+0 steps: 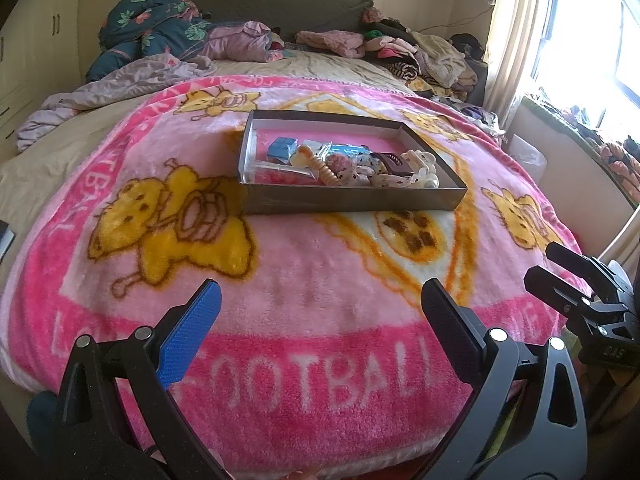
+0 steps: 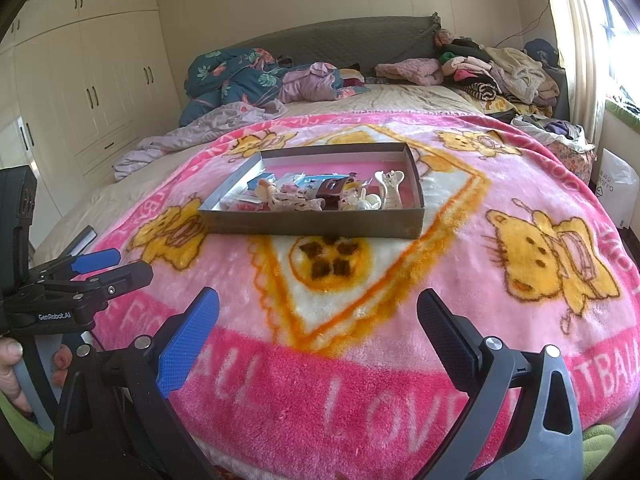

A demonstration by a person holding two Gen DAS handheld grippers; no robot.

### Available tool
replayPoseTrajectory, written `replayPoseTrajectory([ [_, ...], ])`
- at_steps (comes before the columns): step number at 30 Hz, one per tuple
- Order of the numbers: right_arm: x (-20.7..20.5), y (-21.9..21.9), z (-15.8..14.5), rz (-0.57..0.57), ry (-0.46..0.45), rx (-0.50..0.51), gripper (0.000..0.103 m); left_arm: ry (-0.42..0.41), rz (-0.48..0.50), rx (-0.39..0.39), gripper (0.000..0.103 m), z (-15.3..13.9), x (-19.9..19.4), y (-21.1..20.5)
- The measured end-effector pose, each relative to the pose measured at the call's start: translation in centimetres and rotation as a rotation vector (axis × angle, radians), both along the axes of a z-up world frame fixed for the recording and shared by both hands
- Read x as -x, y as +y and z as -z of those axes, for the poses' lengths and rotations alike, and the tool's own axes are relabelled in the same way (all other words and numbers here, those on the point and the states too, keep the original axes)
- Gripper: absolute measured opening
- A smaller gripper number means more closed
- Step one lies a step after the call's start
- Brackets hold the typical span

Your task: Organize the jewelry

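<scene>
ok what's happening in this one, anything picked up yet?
Nothing yet. A person holds both grippers low over the near edge of a pink blanket on a bed. The left gripper and right gripper are both open and empty. The shallow dark box sits further out on the blanket, with hair clips, small packets and other bits jumbled inside, untouched.

Shallow dark box (image 1: 352, 200), open, flat on pink blanket (image 1: 280, 280), jewelry pile (image 1: 348, 164) inside.

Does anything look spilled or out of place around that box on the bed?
Nothing is spilled. The shallow dark cardboard box sits flat on the pink fleece blanket, but its hair clips and trinkets lie jumbled together.
</scene>
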State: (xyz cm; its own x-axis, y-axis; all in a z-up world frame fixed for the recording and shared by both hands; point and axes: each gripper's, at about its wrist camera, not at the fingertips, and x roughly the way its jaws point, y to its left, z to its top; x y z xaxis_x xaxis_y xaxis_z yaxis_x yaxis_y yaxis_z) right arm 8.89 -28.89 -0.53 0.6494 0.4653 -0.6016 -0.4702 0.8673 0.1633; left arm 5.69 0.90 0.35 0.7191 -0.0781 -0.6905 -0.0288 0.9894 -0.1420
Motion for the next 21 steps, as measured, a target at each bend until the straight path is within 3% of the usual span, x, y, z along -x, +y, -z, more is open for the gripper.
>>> replayPoseTrajectory([
  [21, 0.00, -0.03, -0.04, 0.001, 0.000, 0.000, 0.099, -0.002, -0.002, -0.004, 0.094, -0.04, 0.04, 0.00],
])
